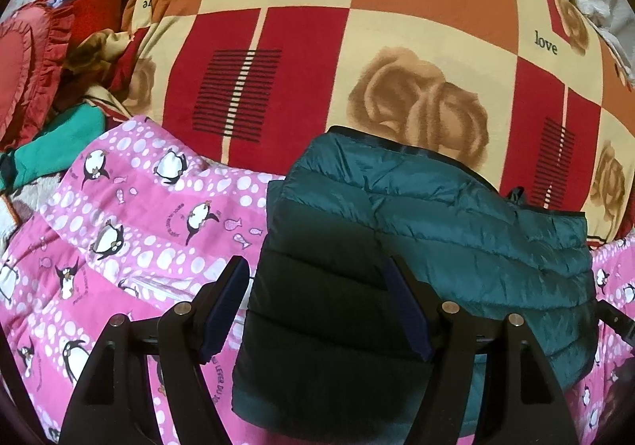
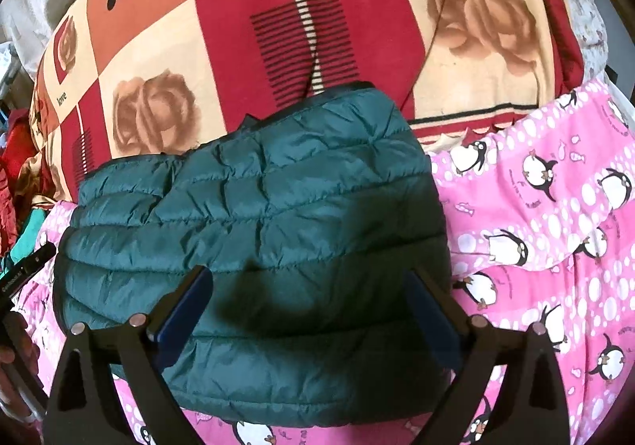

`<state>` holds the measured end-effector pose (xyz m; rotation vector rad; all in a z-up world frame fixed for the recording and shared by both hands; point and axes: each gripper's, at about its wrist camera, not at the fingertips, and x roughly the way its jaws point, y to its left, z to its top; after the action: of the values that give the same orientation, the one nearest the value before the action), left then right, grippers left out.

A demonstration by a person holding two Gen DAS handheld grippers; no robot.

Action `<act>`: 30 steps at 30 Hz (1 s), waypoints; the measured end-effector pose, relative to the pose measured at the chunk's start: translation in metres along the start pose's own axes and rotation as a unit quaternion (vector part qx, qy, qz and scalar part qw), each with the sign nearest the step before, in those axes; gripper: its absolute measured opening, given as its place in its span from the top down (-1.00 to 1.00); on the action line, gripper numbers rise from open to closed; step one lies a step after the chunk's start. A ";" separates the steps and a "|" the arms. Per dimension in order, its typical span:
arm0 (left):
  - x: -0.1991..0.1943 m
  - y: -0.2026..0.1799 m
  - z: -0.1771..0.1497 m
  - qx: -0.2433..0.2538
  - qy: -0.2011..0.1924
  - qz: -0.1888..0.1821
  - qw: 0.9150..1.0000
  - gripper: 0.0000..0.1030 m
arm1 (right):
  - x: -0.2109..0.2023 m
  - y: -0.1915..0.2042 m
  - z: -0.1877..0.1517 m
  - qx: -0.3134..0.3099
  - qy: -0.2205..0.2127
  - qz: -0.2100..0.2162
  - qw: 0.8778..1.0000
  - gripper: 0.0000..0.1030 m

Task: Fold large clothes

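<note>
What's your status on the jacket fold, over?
Left gripper open, right gripper open, nothing gripped. Teal puffer jacket folded compact, lying on the pink penguin blanket. Nothing in the way.

The puffer jacket below me is quilted cloth with a faint sheen, crinkled between its stitched seams. Under it, out to three o'clock, the pink penguin sheet looks like soft matt cotton, lightly creased. At twelve o'clock the rose-patterned blanket is fuzzy, matt fleece. My left gripper and right gripper are matt black plastic with dull metal pins and smooth blue pads.
</note>
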<state>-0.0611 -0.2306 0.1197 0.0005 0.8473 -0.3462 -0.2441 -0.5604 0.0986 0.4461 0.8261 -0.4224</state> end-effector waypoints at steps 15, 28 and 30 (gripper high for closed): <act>0.018 0.001 -0.008 -0.008 0.023 -0.005 1.000 0.09 | 0.006 -0.010 0.002 0.010 0.003 -0.008 1.000 -0.99; 0.029 0.004 -0.011 -0.010 0.027 -0.007 1.000 0.09 | 0.018 -0.031 0.006 0.033 0.010 -0.020 0.999 -0.99; 0.031 0.005 -0.011 -0.010 0.027 -0.008 1.000 0.09 | 0.021 -0.033 0.007 0.035 0.014 -0.021 0.999 -1.00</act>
<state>-0.0485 -0.2337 0.0889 -0.0159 0.9044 -0.3537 -0.2445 -0.5953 0.0790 0.5010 0.8502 -0.4862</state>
